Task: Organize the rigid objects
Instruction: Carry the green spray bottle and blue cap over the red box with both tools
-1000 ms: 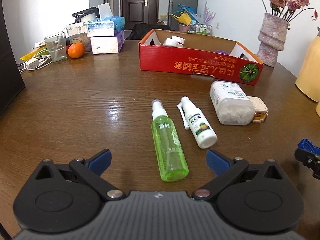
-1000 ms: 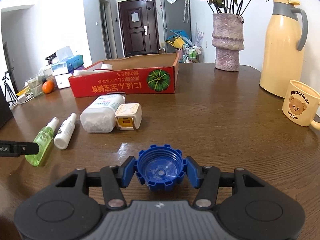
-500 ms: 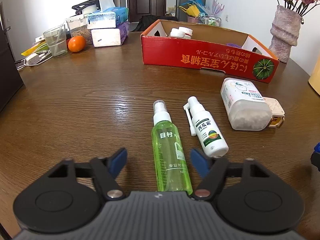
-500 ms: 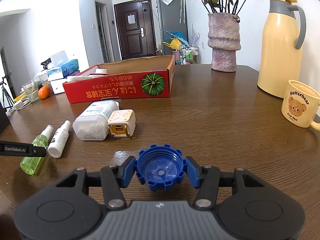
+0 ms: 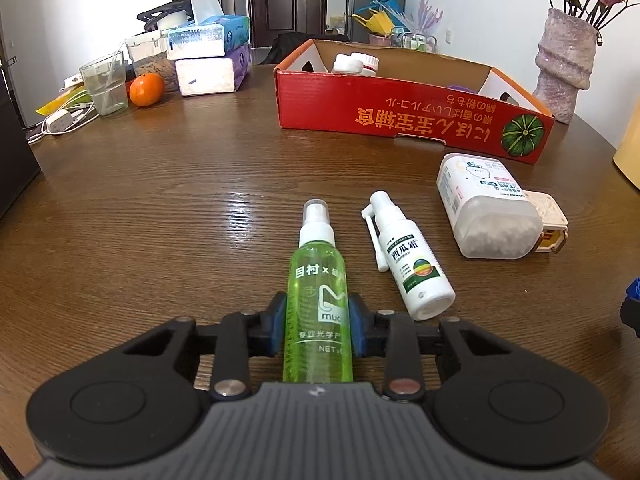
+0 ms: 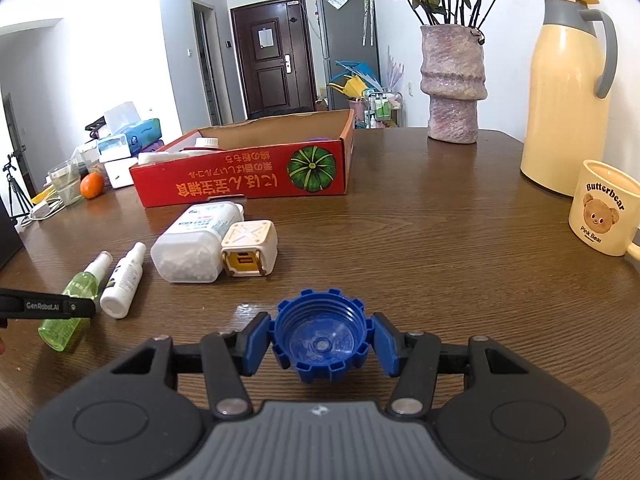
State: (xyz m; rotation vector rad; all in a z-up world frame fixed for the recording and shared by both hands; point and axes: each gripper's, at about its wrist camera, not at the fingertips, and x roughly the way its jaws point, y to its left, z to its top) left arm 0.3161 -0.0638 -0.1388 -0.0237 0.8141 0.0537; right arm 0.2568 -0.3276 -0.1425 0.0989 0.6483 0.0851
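Observation:
My left gripper (image 5: 317, 328) is shut on the green spray bottle (image 5: 318, 296), which lies flat on the wooden table with its white nozzle pointing away. A white spray bottle (image 5: 412, 264) lies just right of it, then a white tub of cotton swabs (image 5: 486, 208) and a small cream box (image 5: 550, 224). My right gripper (image 6: 320, 344) is shut on a blue ridged cap (image 6: 320, 338), its open side facing the camera, above the table. The red cardboard box (image 5: 400, 112) stands behind, with white bottles (image 5: 354, 65) inside. The green bottle also shows in the right wrist view (image 6: 76, 288).
A vase of roses (image 6: 454, 84), a cream thermos (image 6: 568, 92) and a bear mug (image 6: 604, 208) stand at the right. Tissue boxes (image 5: 208, 56), a glass (image 5: 105, 82), an orange (image 5: 146, 89) and a cable (image 5: 64, 118) sit at the far left.
My left gripper moved forward over the green spray bottle and closed on its body. The right gripper stayed shut on the blue cap and shifted a little.

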